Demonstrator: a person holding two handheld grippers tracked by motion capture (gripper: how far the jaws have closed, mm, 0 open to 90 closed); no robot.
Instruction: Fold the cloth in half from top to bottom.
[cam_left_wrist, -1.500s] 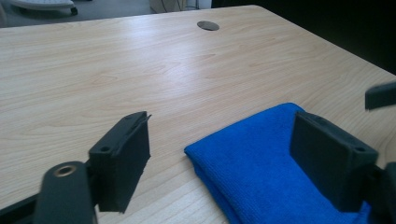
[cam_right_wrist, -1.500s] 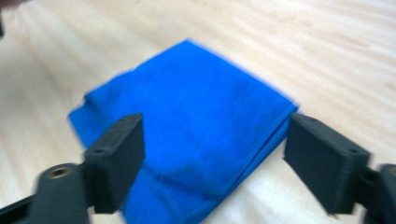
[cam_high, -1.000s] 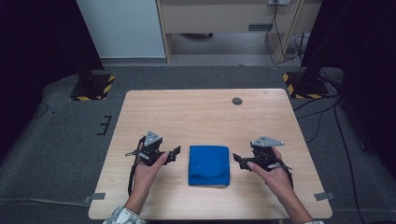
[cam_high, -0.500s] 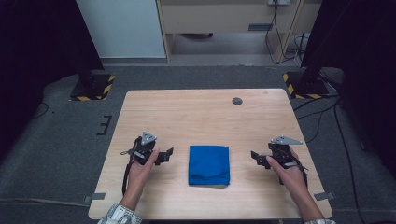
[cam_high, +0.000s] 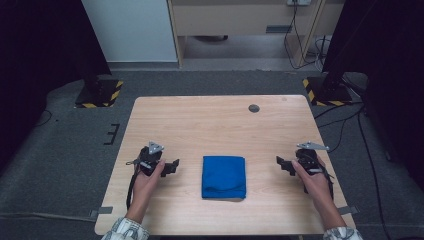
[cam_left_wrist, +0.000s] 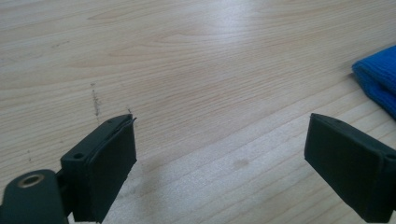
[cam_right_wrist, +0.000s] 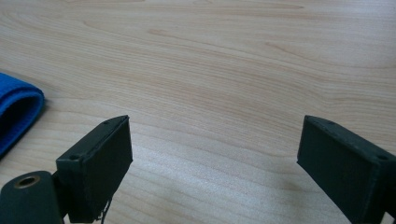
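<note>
A folded blue cloth (cam_high: 224, 176) lies flat near the front middle of the wooden table (cam_high: 220, 125). My left gripper (cam_high: 173, 165) rests to its left, open, jaws pointing toward the cloth with bare wood between them. My right gripper (cam_high: 280, 163) sits to the cloth's right, also open and empty. In the left gripper view (cam_left_wrist: 224, 161) a corner of the blue cloth (cam_left_wrist: 378, 79) shows at the right edge. In the right gripper view (cam_right_wrist: 212, 161) the cloth's folded edge (cam_right_wrist: 16, 112) shows at the left.
A small dark round grommet (cam_high: 254, 108) sits near the table's far edge. Black stands with yellow-striped bases (cam_high: 97, 95) flank the table on grey carpet, with cables trailing at the right.
Both grippers have drawn outward, away from the blue cloth, the right one farther. The cloth has stayed in place.
</note>
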